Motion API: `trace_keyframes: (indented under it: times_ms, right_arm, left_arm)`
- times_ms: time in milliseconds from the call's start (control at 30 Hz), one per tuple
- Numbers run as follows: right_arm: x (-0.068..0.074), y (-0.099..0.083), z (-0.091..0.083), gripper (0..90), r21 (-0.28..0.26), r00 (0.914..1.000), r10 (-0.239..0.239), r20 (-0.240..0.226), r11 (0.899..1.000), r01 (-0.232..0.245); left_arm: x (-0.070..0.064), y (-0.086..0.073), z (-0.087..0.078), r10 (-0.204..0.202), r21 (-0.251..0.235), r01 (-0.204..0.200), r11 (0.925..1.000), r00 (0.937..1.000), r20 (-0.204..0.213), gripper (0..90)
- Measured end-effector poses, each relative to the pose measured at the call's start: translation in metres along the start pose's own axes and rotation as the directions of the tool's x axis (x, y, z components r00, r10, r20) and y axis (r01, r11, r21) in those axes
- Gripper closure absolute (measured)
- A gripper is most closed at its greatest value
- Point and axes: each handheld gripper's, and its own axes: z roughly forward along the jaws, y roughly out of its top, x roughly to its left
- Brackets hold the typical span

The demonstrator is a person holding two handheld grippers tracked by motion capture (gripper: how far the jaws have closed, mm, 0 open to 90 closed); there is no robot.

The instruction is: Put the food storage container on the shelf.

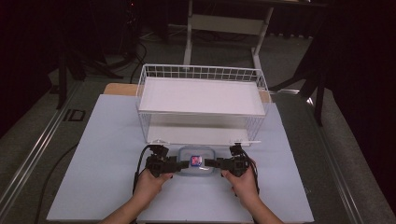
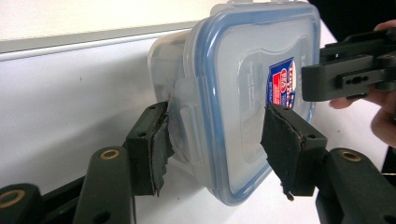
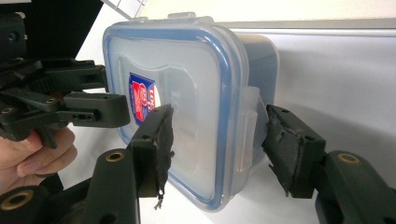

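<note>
Clear plastic blue-rimmed lidded box (image 1: 196, 161) sat between both grippers' parted jaws, left gripper (image 2: 215, 144) and right gripper (image 3: 215, 144); contact unclear, hands level.

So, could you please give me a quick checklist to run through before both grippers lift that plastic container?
1. Left gripper straddles the container at its side latch: ok.
2. Right gripper straddles the opposite latch: ok.
3. Jaws clamped firmly: cannot tell; gaps show at the pads.
4. Blue-rimmed lid seated all round: ok where visible.
5. Wire basket stands apart behind the container: ok.
6. Table beside it free: ok.
</note>
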Motion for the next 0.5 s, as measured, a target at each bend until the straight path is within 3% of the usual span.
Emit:
trace_keyframes:
  times_ms: [133, 333, 500]
  right_arm:
    - [0.003, 0.001, -0.001, 43.4, -0.005, 0.9998, -0.016, 0.01, 1.0, 0.016]
    - [0.013, 0.013, -0.011, 43.0, -0.057, 0.9963, -0.078, 0.036, 0.995, 0.08]
    - [0.014, 0.024, -0.017, 42.9, -0.115, 0.993, -0.106, 0.052, 0.987, 0.111]
  left_arm:
    - [-0.006, 0.0, -0.001, 0.017, 0.005, -0.017, 0.9998, 0.9993, -0.032, 43.8]
    - [-0.011, 0.011, -0.007, 0.047, -0.066, -0.049, 0.9966, 0.9983, -0.035, 43.9]
    - [-0.011, 0.022, -0.006, 0.076, -0.142, -0.082, 0.9865, 0.9962, -0.043, 44.0]
